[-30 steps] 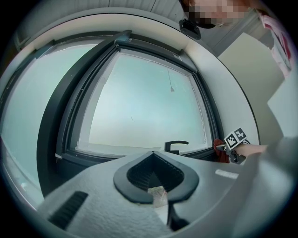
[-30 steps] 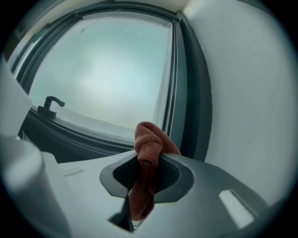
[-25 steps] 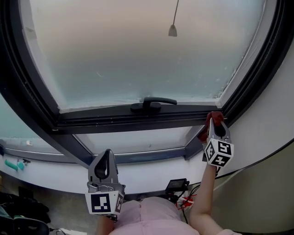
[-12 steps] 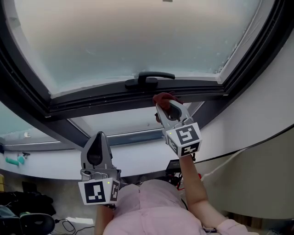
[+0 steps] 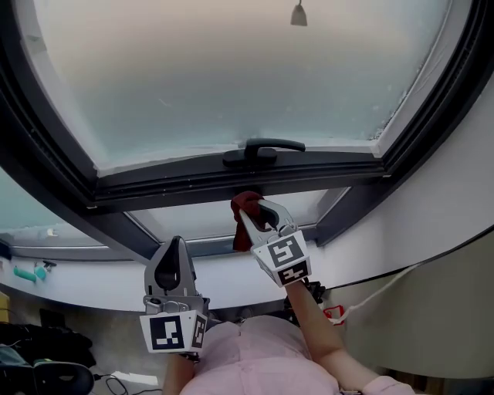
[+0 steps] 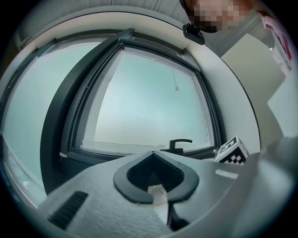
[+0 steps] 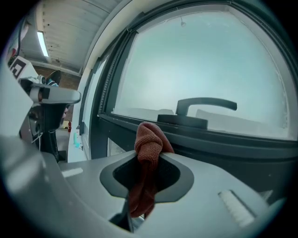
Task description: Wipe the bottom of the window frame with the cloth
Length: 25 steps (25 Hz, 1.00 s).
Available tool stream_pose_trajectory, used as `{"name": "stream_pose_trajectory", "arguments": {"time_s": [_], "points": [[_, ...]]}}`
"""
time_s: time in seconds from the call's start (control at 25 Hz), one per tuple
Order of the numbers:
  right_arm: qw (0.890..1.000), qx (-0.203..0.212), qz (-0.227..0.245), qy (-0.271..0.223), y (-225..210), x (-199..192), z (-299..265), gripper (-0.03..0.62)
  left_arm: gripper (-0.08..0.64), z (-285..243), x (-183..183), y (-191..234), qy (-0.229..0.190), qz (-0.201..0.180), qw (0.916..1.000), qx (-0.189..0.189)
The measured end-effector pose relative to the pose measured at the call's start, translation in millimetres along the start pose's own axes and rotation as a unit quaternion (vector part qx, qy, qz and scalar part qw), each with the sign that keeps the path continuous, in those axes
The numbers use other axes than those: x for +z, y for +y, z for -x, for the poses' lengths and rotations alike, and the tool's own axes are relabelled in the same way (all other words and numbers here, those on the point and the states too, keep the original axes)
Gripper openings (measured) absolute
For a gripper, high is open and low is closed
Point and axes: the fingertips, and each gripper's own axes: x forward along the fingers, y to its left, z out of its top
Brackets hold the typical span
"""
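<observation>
My right gripper [image 5: 255, 212] is shut on a red-brown cloth [image 5: 241, 204], with the bunched top of the cloth sticking out past the jaw tips. The cloth sits just under the dark bottom rail of the window frame [image 5: 170, 187], below the black handle [image 5: 264, 150]. In the right gripper view the cloth [image 7: 149, 137] hangs between the jaws in front of the rail [image 7: 219, 146] and the handle [image 7: 205, 104]; I cannot tell whether cloth and rail touch. Lower down on the left, my left gripper [image 5: 176, 247] is shut and holds nothing, away from the window. In its own view the left gripper [image 6: 153, 158] points at the glass.
Frosted glass [image 5: 231, 77] fills the sash, with a pull-cord weight [image 5: 299, 14] hanging near the top. A white sill [image 5: 85, 281] runs under a lower pane. A white wall [image 5: 448, 193] closes the right side. Cables [image 5: 332, 312] lie on the floor below.
The right gripper has carried the cloth leftward along the bottom rail, from the right corner to under the handle. The left gripper has hardly moved.
</observation>
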Motion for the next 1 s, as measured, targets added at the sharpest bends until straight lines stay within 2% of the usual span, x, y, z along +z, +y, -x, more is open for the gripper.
{"name": "stream_pose_trajectory", "arguments": {"time_s": [0.16, 0.28, 1.0], "points": [[0.999, -0.034, -0.006, -0.003, -17, -9, -22, 0.077, 0.003, -1, -1, 1, 0.003, -0.003, 1.0, -0.001], [0.999, -0.045, -0.007, -0.008, -21, -11, -28, 0.074, 0.003, -1, -1, 2, 0.005, -0.004, 1.0, 0.001], [0.999, -0.047, 0.01, -0.002, -28, -12, -23, 0.074, 0.003, 0, 0, 3, 0.003, 0.0, 1.0, 0.009]]}}
